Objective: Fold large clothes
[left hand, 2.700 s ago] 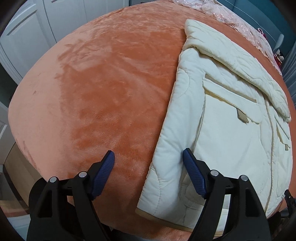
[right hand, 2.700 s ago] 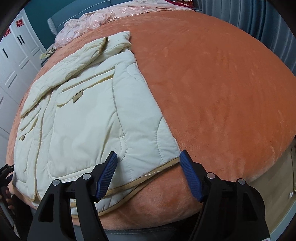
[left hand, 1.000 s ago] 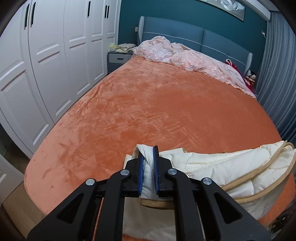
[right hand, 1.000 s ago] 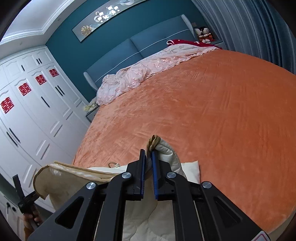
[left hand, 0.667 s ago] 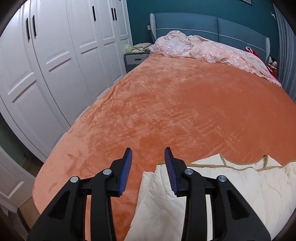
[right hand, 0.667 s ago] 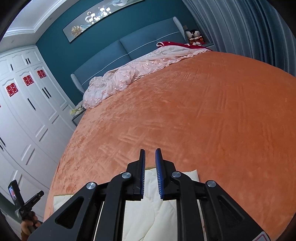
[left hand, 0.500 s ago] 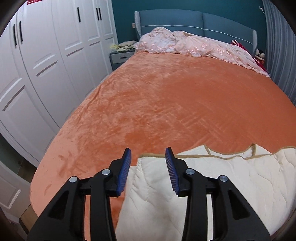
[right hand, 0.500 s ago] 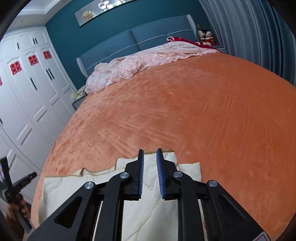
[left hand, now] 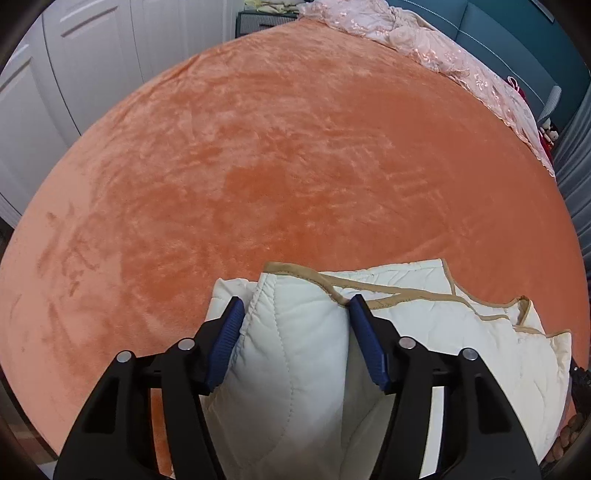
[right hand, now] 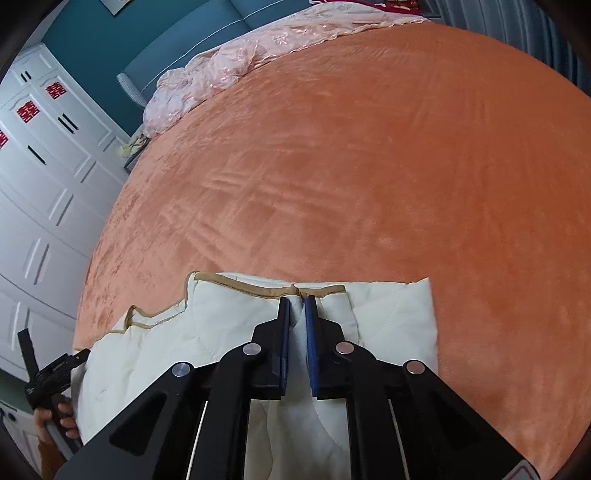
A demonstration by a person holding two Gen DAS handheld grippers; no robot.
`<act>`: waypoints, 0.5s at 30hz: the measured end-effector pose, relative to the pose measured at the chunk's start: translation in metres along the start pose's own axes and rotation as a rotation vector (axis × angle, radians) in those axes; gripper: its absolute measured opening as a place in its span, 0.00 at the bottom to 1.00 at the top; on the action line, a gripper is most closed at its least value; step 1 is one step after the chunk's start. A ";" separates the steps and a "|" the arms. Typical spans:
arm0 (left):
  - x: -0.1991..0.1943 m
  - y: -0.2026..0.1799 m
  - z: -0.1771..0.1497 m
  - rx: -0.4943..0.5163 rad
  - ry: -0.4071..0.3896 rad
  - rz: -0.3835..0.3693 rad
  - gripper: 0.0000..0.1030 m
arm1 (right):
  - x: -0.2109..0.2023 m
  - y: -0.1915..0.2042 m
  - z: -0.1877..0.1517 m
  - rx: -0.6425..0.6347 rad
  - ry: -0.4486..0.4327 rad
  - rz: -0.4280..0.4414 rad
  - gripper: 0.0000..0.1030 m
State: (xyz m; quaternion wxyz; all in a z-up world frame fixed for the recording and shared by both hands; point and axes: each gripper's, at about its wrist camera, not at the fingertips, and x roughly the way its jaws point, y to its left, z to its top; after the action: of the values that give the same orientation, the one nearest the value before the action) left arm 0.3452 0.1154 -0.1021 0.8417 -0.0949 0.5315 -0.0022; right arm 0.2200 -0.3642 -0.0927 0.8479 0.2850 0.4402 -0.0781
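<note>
Cream quilted jacket with tan trim (left hand: 424, 332) lies folded at the near edge of the orange plush bedspread (left hand: 295, 166). Left gripper (left hand: 296, 341): jaws have just been opening, now apart, a puffed fold between the blue pads. Right gripper (right hand: 296, 321): jaws just closed, nearly together, pinching a fold by the trimmed hem.

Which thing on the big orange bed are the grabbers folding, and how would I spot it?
Find the orange blanket covering the bed; at its near edge lies a cream quilted jacket. Unlike the crumpled pink bedding far away by the blue headboard, it is puffy, stitched and edged with tan trim.
</note>
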 end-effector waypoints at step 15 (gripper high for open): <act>-0.040 -0.044 0.038 0.092 -0.189 -0.038 0.08 | -0.039 0.019 0.036 -0.061 -0.237 -0.103 0.04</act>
State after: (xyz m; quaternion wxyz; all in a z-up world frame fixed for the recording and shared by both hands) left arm 0.3664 0.0824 -0.0434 0.8913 -0.0659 0.4474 -0.0334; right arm 0.2291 -0.3734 -0.0375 0.8972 0.2248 0.3529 -0.1410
